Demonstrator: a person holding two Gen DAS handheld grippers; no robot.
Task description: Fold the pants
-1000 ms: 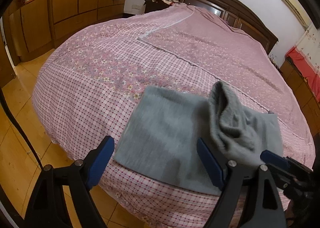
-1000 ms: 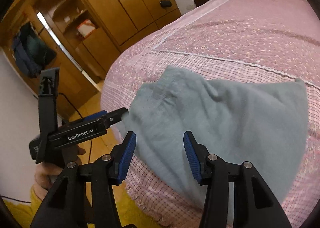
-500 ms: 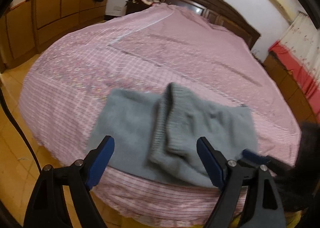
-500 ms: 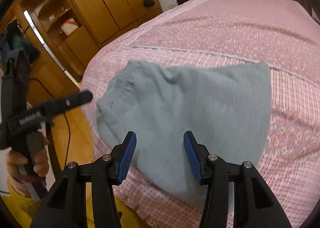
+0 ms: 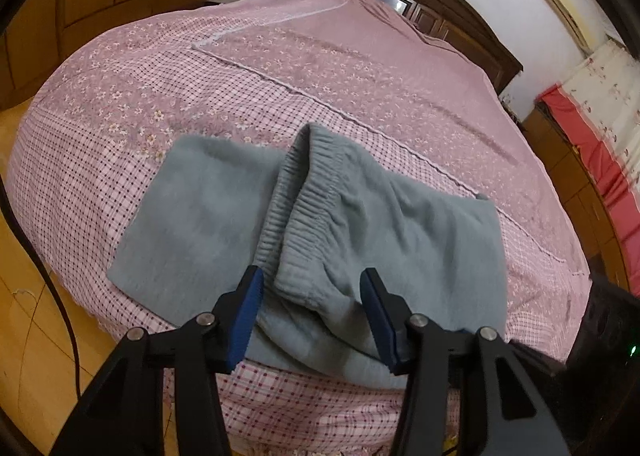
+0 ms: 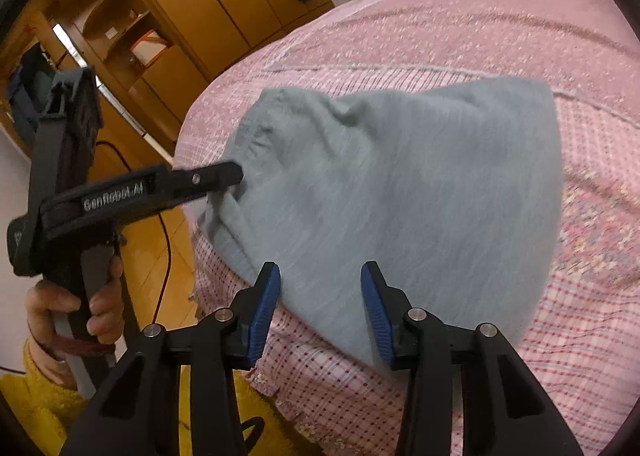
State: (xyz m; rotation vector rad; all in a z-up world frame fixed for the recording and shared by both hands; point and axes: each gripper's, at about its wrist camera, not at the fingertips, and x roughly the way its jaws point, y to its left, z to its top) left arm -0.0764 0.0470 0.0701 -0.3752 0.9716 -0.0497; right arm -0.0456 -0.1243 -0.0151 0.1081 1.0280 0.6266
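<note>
Pink checked bedspread (image 5: 100,160) carries your grey sweatpants (image 5: 400,240) at the near edge, waistband folded over. Your left gripper (image 5: 310,312) and right gripper (image 6: 320,302) both hover spread, grasping nothing.

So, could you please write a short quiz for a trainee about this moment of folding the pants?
1. True or false: the grey pants lie on the bed.
2. What is between the left gripper fingers? A) the elastic waistband B) a pillow C) nothing
3. Fill in: the right gripper is ___.

Key: 1 true; 2 A; 3 open
</note>
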